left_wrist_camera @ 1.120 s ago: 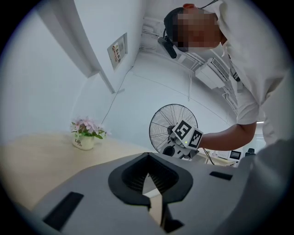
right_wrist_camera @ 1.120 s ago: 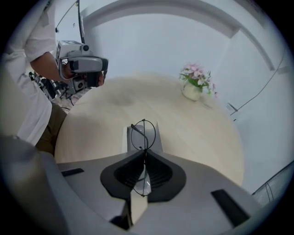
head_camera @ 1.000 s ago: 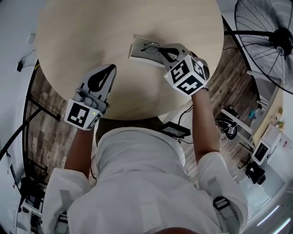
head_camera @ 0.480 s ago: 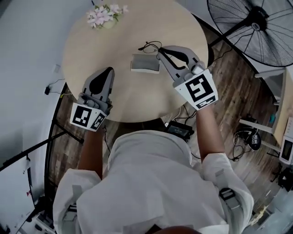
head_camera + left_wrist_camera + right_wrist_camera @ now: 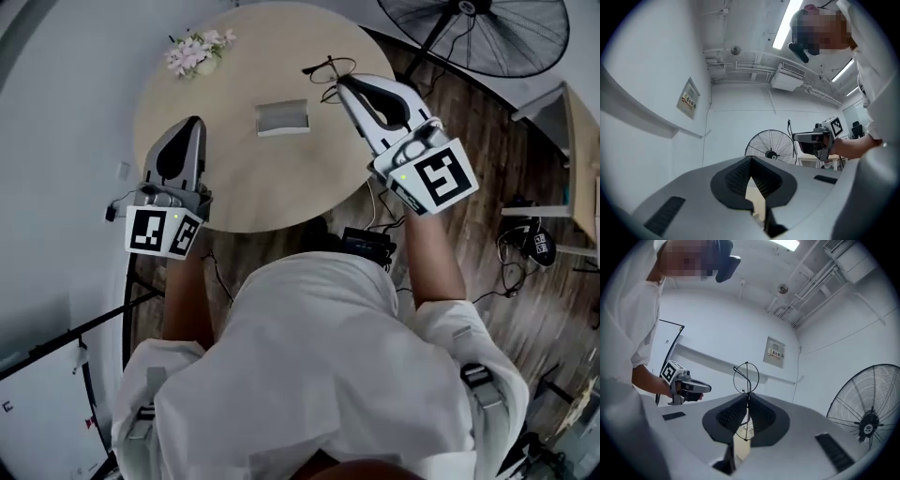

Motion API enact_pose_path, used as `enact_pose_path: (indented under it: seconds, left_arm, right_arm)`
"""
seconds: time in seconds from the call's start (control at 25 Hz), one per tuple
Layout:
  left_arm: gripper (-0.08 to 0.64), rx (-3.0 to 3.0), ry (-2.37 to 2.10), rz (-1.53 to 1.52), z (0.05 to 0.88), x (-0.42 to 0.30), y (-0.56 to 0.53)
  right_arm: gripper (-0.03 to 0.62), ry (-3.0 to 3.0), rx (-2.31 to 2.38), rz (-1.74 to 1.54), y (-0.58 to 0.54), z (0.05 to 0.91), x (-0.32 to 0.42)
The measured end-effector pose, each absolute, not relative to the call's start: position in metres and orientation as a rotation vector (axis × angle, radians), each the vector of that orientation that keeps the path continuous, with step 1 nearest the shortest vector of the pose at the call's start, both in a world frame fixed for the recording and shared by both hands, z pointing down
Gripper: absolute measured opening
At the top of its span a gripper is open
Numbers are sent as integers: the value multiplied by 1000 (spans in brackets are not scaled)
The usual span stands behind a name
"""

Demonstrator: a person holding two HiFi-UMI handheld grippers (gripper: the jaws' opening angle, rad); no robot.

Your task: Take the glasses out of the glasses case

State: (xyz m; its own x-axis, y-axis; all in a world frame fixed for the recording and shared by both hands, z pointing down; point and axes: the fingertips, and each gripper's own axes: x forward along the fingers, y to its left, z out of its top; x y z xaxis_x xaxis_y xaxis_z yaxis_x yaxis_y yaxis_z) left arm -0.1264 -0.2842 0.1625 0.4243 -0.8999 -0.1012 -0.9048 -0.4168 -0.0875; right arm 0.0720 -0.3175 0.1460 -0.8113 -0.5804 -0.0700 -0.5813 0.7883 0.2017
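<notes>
The grey glasses case lies on the round wooden table, near its middle. My right gripper is raised over the table's far right edge, well clear of the case, and is shut on thin black wire-rimmed glasses. In the right gripper view the glasses stand upright, pinched between the jaws of the right gripper. My left gripper hovers left of the case, shut with nothing in it. The left gripper view shows the left gripper tilted up toward the wall.
A small bunch of pale flowers sits at the table's far left rim. A standing fan is beyond the table at the right. Cables and a black box lie on the wooden floor under the near edge.
The right gripper has lifted the glasses off the case and carried them away to the far right. Both grippers have risen and the left one has drifted left.
</notes>
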Motion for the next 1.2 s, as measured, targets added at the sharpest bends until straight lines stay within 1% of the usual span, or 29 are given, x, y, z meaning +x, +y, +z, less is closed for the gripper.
enact_pose_path:
  seconds: [0.12, 0.36, 0.68, 0.92, 1.2]
  left_arm:
    - [14, -2562, 1592, 65, 158, -129, -252]
    - [14, -2638, 1571, 69, 186, -141, -157]
    - [14, -2728, 1592, 65, 218, -151, -50]
    - [14, -2771, 1604, 86, 235, -142, 5]
    - [14, -2809, 1572, 74, 239, -115, 38]
  right_arm:
    - [31, 2871, -1019, 382, -278, 139, 90]
    - [31, 2817, -1125, 220, -182, 172, 105]
    - [31, 2758, -1260, 125, -68, 204, 120]
    - [31, 2758, -1292, 82, -15, 221, 128]
    - [31, 2777, -1236, 27, 10, 233, 132]
